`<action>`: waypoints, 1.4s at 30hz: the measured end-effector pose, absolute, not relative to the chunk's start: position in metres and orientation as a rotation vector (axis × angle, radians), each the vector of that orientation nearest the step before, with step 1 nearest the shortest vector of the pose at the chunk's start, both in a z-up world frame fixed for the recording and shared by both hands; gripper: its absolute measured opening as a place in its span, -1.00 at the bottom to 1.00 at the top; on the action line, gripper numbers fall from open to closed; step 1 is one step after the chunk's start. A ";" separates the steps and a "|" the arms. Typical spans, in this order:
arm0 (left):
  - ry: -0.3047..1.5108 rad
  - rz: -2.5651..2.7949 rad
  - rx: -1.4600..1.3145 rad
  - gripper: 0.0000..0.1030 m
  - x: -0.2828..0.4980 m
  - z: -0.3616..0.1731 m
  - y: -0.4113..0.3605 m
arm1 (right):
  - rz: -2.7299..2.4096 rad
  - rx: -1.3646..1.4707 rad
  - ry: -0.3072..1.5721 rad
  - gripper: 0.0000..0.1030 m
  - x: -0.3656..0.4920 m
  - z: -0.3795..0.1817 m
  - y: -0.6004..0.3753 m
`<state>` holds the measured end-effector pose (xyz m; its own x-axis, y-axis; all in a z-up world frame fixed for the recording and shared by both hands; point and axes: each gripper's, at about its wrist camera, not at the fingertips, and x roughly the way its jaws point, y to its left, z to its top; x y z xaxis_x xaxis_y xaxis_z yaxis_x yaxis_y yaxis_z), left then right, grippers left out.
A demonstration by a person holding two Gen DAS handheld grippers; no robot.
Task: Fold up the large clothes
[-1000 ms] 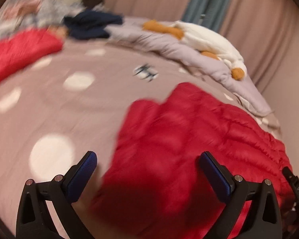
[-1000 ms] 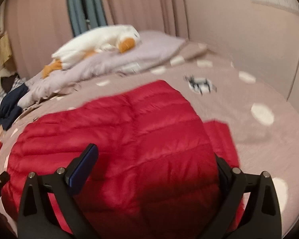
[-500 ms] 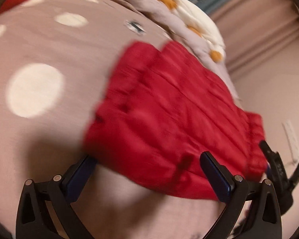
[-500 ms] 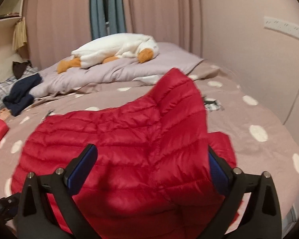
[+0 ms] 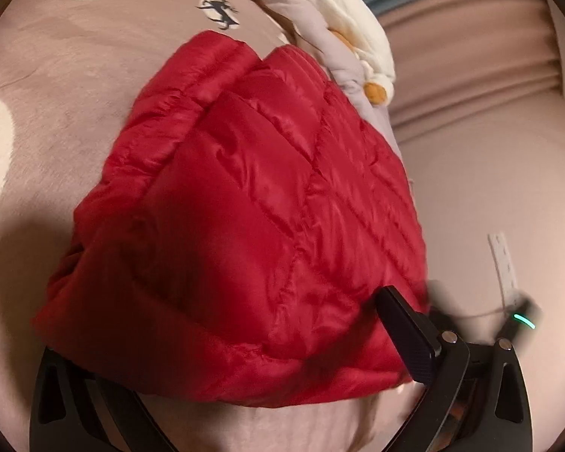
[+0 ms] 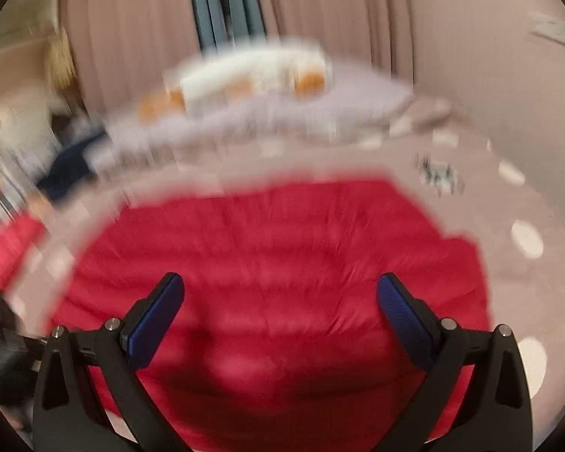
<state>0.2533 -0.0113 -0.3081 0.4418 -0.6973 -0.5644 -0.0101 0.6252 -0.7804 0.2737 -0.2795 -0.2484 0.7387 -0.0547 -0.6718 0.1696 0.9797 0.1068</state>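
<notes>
A red quilted down jacket lies folded in a thick bundle on the pink dotted bedspread. My left gripper is wide open at the jacket's near edge; the jacket covers its left finger, and the right finger rests against the red cloth. In the blurred right wrist view the same jacket fills the middle. My right gripper is open and empty just above it, both blue pads showing.
A white and orange plush toy lies on a lilac quilt at the head of the bed. Dark blue clothes and another red garment lie at the left. Curtains and a wall stand behind.
The raised part of the jacket has come down onto the rest of it. The left gripper has moved in against the jacket's edge. The right gripper's view has shifted and blurred.
</notes>
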 end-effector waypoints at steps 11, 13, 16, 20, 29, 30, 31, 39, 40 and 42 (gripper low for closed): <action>1.043 -0.404 -0.882 0.26 0.271 -0.318 -0.049 | -0.210 0.013 0.766 1.00 0.315 -0.298 -0.257; 1.048 -0.409 -0.898 0.22 0.273 -0.318 -0.052 | -0.171 0.050 0.737 0.99 0.301 -0.292 -0.266; 1.054 -0.409 -0.930 0.12 0.277 -0.321 -0.060 | -0.149 0.162 0.731 0.99 0.278 -0.274 -0.290; 1.047 -0.378 -0.912 0.00 0.278 -0.318 -0.077 | -0.273 0.368 0.654 0.99 0.225 -0.249 -0.346; 0.987 -0.289 -0.685 -0.33 0.302 -0.269 -0.120 | -0.344 0.760 0.730 0.85 0.179 -0.317 -0.434; 0.979 -0.301 -0.683 -0.39 0.303 -0.262 -0.122 | -0.326 0.680 0.726 0.29 0.183 -0.311 -0.423; 0.966 -0.296 -0.701 -0.43 0.305 -0.258 -0.122 | -0.265 0.648 0.721 -0.33 0.187 -0.307 -0.412; 0.847 -0.133 -0.534 -0.51 0.298 -0.212 -0.088 | 0.012 0.659 0.751 -0.41 0.216 -0.304 -0.338; 0.838 -0.146 -0.521 -0.51 0.300 -0.208 -0.087 | -0.003 0.631 0.769 -0.29 0.219 -0.307 -0.329; 0.817 -0.148 -0.447 -0.51 0.296 -0.201 -0.092 | -0.038 0.584 0.794 -0.24 0.226 -0.314 -0.314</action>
<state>0.2965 -0.0922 -0.2008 0.6803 -0.2962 -0.6705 -0.0425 0.8972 -0.4395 0.2257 -0.3140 -0.3138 0.7089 0.1812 -0.6816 0.2460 0.8422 0.4797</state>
